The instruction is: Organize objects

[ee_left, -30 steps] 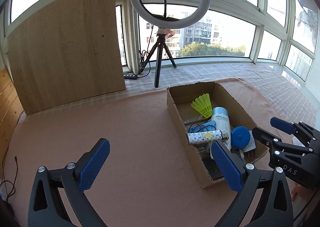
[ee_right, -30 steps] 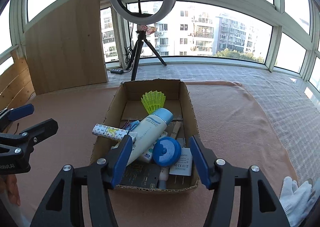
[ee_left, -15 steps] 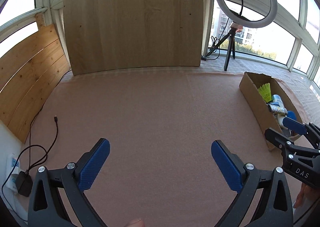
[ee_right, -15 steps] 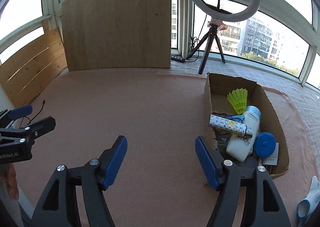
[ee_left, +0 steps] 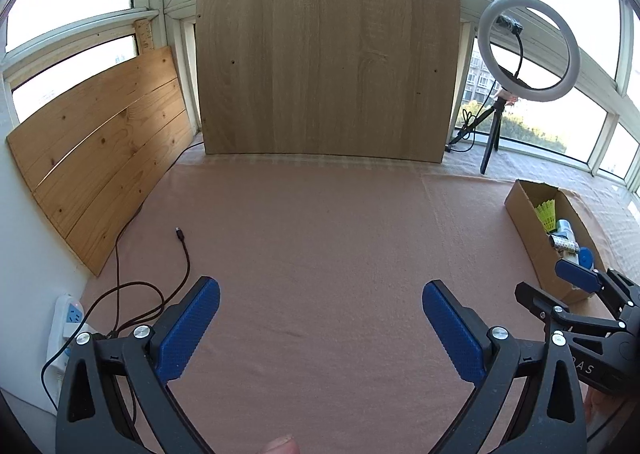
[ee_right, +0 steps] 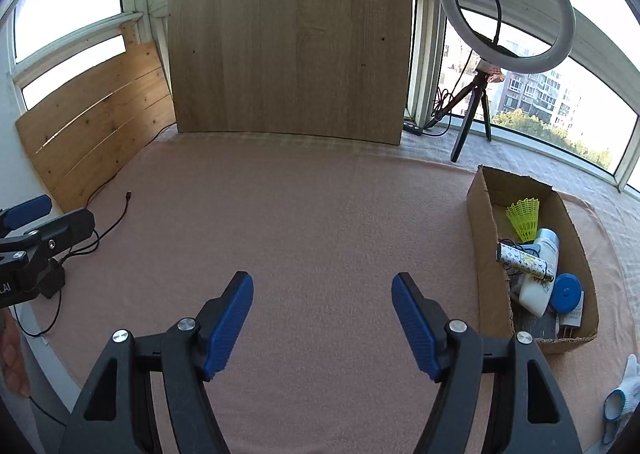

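Observation:
A cardboard box [ee_right: 484, 238] stands on the pink cloth at the right, seen smaller at the right edge of the left wrist view [ee_left: 528, 230]. It holds a yellow shuttlecock [ee_right: 524, 219], a white bottle [ee_right: 540, 274], a patterned tube [ee_right: 524, 262], a blue round case [ee_right: 566, 292] and other small items. My right gripper [ee_right: 323, 282] hovers over bare cloth left of the box, its jaws opening with nothing between them. Further left, my left gripper [ee_left: 320, 290] is open and empty over the cloth too.
A large wooden board [ee_left: 328, 61] leans on the windows at the back, with a pine panel [ee_left: 104, 149] to its left. A ring light on a tripod [ee_right: 508, 5] stands behind the box. A loose cable [ee_left: 182, 238] and power strip [ee_left: 70, 318] lie left. A white glove [ee_right: 624, 394] lies right.
Both grippers have swung left, away from above the box, which has slid from the middle to the right edge of each view. The right jaws have spread slightly wider.

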The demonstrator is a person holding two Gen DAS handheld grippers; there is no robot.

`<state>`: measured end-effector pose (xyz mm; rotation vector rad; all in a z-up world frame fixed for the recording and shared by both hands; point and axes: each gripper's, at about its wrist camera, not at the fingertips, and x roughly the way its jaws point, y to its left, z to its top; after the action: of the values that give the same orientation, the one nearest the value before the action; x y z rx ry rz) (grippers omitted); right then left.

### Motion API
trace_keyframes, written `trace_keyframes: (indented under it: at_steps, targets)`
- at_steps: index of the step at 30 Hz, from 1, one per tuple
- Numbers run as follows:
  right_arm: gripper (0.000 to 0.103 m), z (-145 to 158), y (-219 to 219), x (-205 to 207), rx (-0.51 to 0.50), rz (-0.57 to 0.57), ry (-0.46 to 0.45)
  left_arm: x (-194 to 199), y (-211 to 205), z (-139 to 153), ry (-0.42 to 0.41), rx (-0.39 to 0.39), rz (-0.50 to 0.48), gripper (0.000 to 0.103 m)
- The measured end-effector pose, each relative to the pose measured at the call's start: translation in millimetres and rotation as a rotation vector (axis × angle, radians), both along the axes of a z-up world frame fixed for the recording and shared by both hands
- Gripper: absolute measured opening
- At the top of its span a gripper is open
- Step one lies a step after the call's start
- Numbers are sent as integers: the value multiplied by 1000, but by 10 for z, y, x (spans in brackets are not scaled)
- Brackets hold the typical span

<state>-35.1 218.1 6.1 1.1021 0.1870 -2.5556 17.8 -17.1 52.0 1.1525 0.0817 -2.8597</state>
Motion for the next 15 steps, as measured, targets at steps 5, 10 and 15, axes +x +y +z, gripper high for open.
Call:
trace_keyframes:
  at_steps: [5, 10, 15]
  targets:
    - [71, 37, -45, 34, 11, 2, -3, -44, -14, 76, 11, 18, -1, 103]
    - [71, 65, -33, 41, 8, 2, -1, -117, 95, 46, -15, 9, -10, 103]
    - [72, 80, 28, 24, 1, -11, -2, -141, 200, 14, -41, -31, -2, 103]
